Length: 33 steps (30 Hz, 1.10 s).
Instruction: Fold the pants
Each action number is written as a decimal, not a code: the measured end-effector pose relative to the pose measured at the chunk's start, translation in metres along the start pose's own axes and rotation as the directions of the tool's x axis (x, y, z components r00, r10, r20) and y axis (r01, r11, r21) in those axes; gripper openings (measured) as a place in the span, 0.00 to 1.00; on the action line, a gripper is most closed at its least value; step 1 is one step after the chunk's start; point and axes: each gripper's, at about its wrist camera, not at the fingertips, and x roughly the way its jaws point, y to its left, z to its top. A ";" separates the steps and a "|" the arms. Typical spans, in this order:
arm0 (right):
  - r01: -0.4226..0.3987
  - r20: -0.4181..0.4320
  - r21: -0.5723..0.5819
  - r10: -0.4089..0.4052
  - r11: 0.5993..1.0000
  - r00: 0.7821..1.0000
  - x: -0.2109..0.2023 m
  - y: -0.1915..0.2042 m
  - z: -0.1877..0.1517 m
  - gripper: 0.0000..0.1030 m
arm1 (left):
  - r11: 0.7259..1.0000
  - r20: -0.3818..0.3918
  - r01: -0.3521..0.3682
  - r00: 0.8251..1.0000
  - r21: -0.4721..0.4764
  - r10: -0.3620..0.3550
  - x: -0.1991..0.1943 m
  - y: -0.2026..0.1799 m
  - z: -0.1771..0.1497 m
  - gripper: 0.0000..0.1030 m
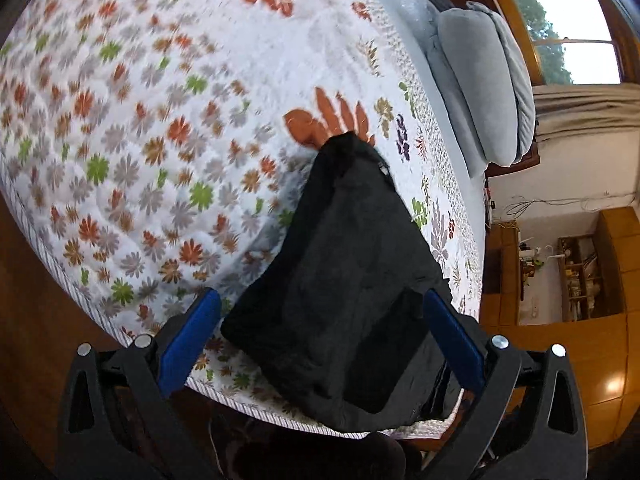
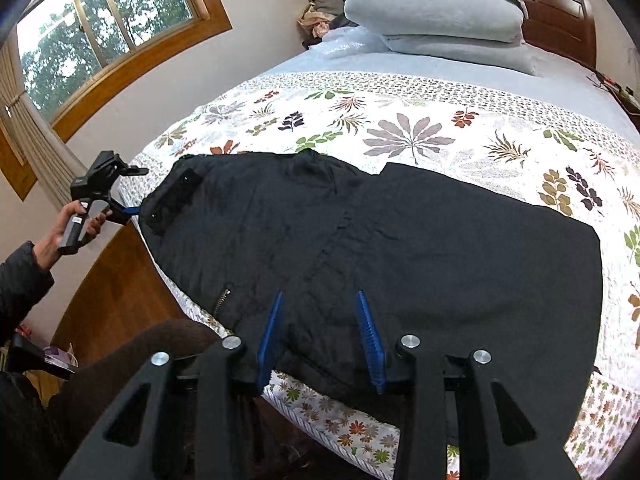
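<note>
Your black pants [image 2: 360,236] lie flat across the floral quilt [image 2: 420,136] on the bed, folded lengthwise, waistband end toward your left tongs [image 2: 134,210], zipper near your right tongs [image 2: 320,336]. Your left hand [image 2: 70,228] holds the left tongs level at the waistband edge; in their own view the blue fingers [image 1: 188,340] stand spread, fabric between them ungripped. The right tongs hover released above the near pant edge.

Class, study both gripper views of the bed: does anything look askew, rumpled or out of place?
The black pants lie roughly flat on the floral quilt, but the near edge hangs over the bed's side, and the middle is creased. A heap of clothes sits in the corner beside the stacked grey pillows.
</note>
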 end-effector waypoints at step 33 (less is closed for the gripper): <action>0.023 -0.041 0.012 -0.023 1.000 0.999 0.015 -0.001 -0.004 0.49 | 0.974 -0.003 0.200 0.980 0.109 -0.200 0.008 -0.020 -0.041 0.27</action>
